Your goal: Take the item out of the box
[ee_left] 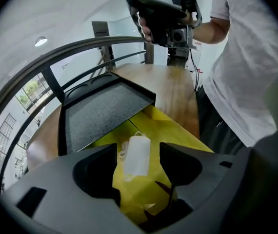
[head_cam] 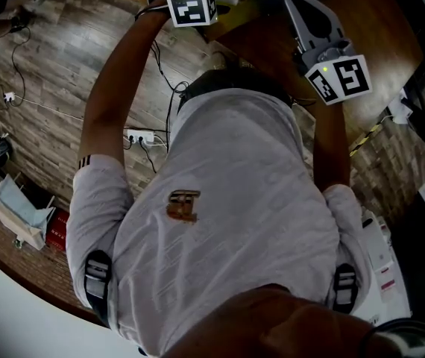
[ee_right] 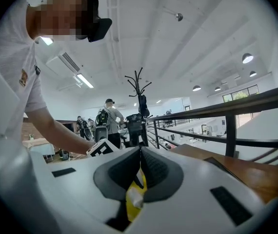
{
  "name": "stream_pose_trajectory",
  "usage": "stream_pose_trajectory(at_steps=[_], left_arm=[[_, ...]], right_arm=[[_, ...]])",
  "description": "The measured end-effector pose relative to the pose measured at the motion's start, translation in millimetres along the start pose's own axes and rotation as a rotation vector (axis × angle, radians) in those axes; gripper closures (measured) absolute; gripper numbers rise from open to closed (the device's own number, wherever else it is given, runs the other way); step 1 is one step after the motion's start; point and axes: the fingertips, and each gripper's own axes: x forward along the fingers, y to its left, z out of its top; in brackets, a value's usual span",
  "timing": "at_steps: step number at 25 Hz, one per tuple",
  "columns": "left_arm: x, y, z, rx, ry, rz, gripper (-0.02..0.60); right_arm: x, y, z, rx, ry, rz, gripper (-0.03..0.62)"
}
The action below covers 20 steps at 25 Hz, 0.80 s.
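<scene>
L gripper (ee_left: 137,148) gapes over white item (ee_left: 136,157) in yellow box (ee_left: 174,130) by black tray (ee_left: 102,116); R gripper (ee_right: 140,151) pinches yellow scrap (ee_right: 130,207).

Left arm (head_cam: 108,103) and right arm (head_cam: 333,144) stretch toward the top of the head view — left claw (ee_left: 137,156), upper left, jaws spread wide; right claw (ee_right: 140,155), upper right, jaws pressed together.

A grey-brown wood-plank floor (head_cam: 56,88) carries a white power strip (head_cam: 139,136). A black metal railing (ee_right: 231,130) runs beside the brown wooden table (ee_right: 246,167). Round lamps (ee_right: 247,58) dot the white ceiling (ee_right: 178,48); a black coat stand (ee_right: 139,89) rises beyond.
</scene>
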Motion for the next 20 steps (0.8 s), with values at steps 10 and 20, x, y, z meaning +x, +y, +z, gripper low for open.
stream_pose_trajectory(at_steps=[10, 20], left_arm=[[34, 8, -9, -0.007, 0.044, -0.041, 0.305], [34, 8, -4, -0.035, 0.1, -0.123, 0.305]], right_arm=[[-14, -26, -4, 0.023, 0.005, -0.019, 0.562], [-33, -46, -10, 0.041, 0.008, -0.053, 0.562]])
